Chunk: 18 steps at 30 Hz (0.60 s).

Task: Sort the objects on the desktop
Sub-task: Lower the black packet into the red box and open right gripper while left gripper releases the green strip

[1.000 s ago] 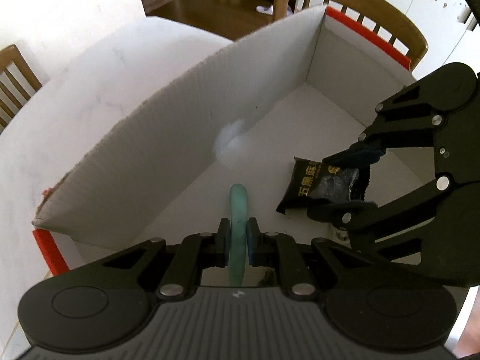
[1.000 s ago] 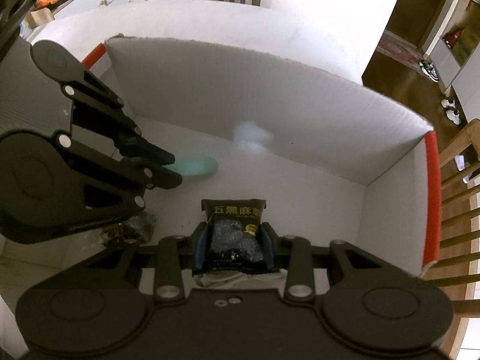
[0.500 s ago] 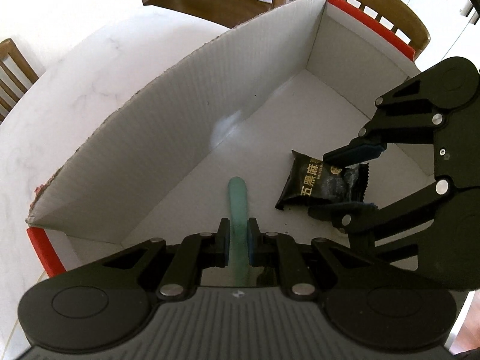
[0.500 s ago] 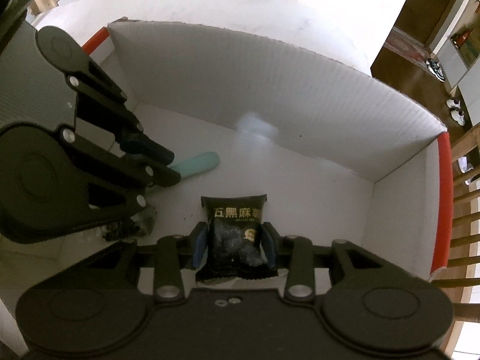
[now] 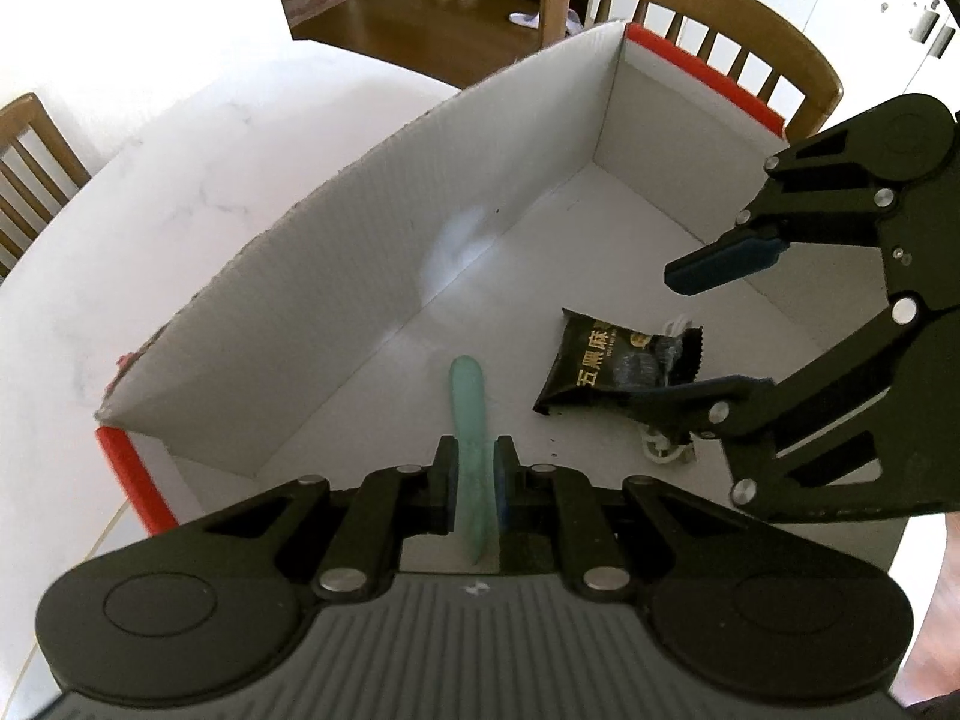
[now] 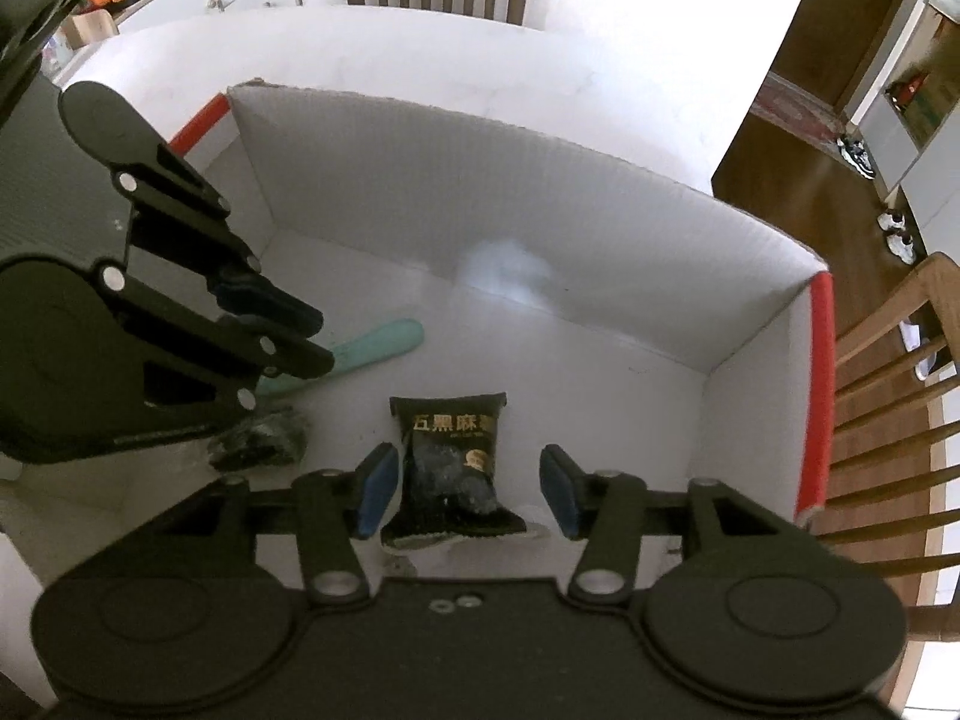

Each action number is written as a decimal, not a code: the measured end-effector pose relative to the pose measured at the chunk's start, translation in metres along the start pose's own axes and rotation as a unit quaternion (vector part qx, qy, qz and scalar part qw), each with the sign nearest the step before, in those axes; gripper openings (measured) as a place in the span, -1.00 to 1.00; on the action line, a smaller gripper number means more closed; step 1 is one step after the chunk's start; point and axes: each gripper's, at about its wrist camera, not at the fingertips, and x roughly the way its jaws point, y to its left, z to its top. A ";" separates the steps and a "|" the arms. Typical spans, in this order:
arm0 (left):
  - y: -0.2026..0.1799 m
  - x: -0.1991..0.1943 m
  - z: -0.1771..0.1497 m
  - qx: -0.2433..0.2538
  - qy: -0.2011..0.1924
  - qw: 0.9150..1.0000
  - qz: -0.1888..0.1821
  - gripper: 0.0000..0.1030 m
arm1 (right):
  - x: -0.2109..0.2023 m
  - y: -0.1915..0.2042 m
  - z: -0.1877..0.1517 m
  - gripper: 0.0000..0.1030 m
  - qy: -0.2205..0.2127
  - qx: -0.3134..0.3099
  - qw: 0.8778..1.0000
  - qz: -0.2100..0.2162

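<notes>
My left gripper [image 5: 475, 468] is shut on a flat teal stick [image 5: 468, 402] and holds it low inside the white cardboard box [image 5: 336, 276]. The stick also shows in the right wrist view [image 6: 384, 345]. My right gripper [image 6: 468, 489] is open, its jaws spread wide either side of a black snack packet [image 6: 453, 456] that lies on the box floor. The packet also shows in the left wrist view [image 5: 612, 360], below the right gripper's fingers [image 5: 720, 264].
The box has red-taped corners [image 6: 816, 396] and stands on a white round table [image 5: 150, 192]. A small dark bundle [image 6: 258, 441] and a white cable [image 5: 663, 450] lie on the box floor. Wooden chairs [image 5: 690, 6] stand around the table.
My right gripper has opened and let go of the snack packet, which now lies on the box floor. Both grippers have risen a little. The left gripper still holds the teal stick.
</notes>
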 end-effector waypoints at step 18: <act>0.002 -0.043 -0.018 -0.007 -0.036 0.999 0.000 -0.80 | -0.046 -0.004 -0.031 0.30 -0.053 0.001 0.998 0.018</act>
